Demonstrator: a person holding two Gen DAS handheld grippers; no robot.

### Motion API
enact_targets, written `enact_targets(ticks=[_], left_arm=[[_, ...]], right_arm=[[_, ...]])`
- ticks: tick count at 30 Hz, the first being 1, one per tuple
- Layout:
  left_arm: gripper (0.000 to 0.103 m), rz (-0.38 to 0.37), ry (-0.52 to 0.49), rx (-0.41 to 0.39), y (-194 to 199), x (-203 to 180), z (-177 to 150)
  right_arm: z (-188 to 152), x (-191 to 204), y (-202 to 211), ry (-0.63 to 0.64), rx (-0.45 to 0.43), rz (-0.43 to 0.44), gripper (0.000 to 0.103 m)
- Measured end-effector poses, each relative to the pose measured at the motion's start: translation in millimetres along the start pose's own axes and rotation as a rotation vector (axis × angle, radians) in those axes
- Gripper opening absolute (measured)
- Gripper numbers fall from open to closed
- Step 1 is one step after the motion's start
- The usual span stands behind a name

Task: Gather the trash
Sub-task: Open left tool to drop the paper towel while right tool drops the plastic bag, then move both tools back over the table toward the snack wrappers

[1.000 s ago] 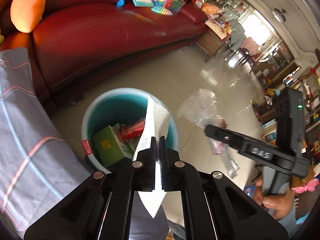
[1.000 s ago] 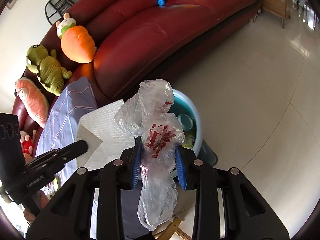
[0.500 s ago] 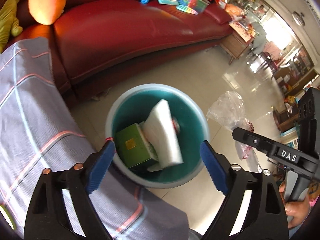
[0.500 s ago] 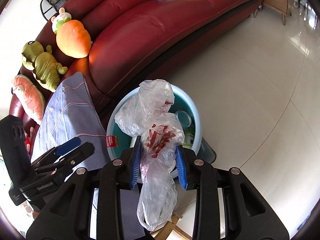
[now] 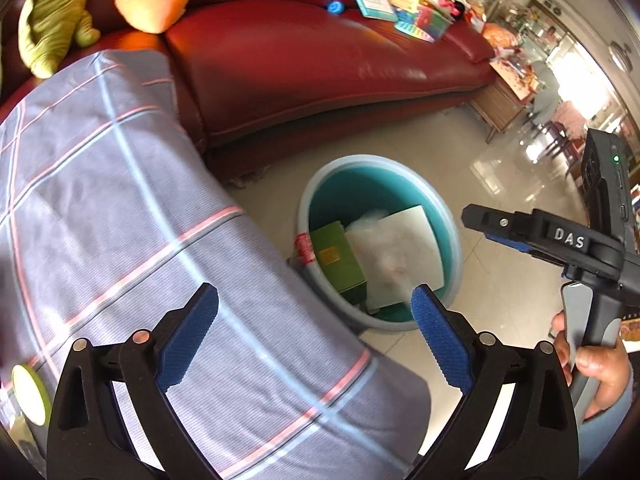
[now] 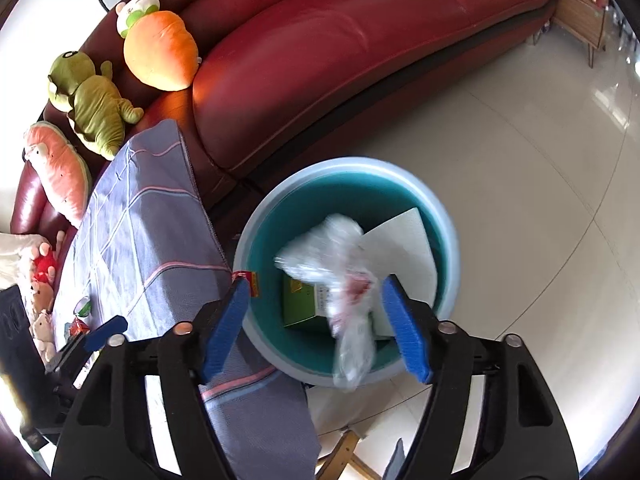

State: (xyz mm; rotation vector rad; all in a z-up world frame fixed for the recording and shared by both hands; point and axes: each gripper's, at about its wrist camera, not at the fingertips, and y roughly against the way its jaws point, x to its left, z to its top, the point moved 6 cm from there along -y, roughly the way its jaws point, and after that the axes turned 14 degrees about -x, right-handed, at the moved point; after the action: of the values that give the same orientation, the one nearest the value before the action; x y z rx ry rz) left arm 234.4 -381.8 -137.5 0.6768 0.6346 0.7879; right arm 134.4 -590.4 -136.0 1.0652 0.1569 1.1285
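Observation:
A teal bin [image 5: 448, 216] [image 6: 446, 216] stands on the floor beside the table. It holds a green box [image 5: 338, 258] [image 6: 298, 300] and a white paper towel [image 5: 408, 240] [image 6: 404, 246]. A clear plastic bag with red print [image 6: 340, 276] falls, blurred, into the bin between my right gripper's fingers; it also shows faintly in the left wrist view [image 5: 380, 236]. My right gripper [image 6: 316, 328] is open above the bin's near rim. My left gripper [image 5: 316, 336] is open and empty over the table's corner. The right gripper also shows in the left wrist view [image 5: 496, 228].
A table with a grey plaid cloth [image 5: 120, 208] [image 6: 148, 232] lies left of the bin. A red sofa [image 5: 304, 68] [image 6: 340, 60] with plush toys [image 6: 160, 56] and books [image 5: 400, 4] stands behind. Pale tiled floor [image 6: 540, 184] spreads right. Small items [image 6: 80, 316] lie on the table.
My left gripper opened, dropped the paper towel into the bin and drew back over the table. My right gripper moved over the bin and opened, letting go of the plastic bag.

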Motion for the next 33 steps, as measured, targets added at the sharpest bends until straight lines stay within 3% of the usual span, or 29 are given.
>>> enact_targets(ticks=[15, 25, 33], left_arm=[[0.097, 0.036, 0.065, -0.018, 46, 39, -20], [0.097, 0.069, 0.099, -0.062, 93, 76, -38], [0.097, 0.091, 0.166, -0.106, 131, 113, -57]], right_arm=[[-27, 26, 17, 0.027, 0.043, -0.023, 0.083], [-59, 78, 28, 0.079, 0.060, 0.022, 0.086], [-82, 136, 43, 0.239, 0.044, 0.059, 0.086]])
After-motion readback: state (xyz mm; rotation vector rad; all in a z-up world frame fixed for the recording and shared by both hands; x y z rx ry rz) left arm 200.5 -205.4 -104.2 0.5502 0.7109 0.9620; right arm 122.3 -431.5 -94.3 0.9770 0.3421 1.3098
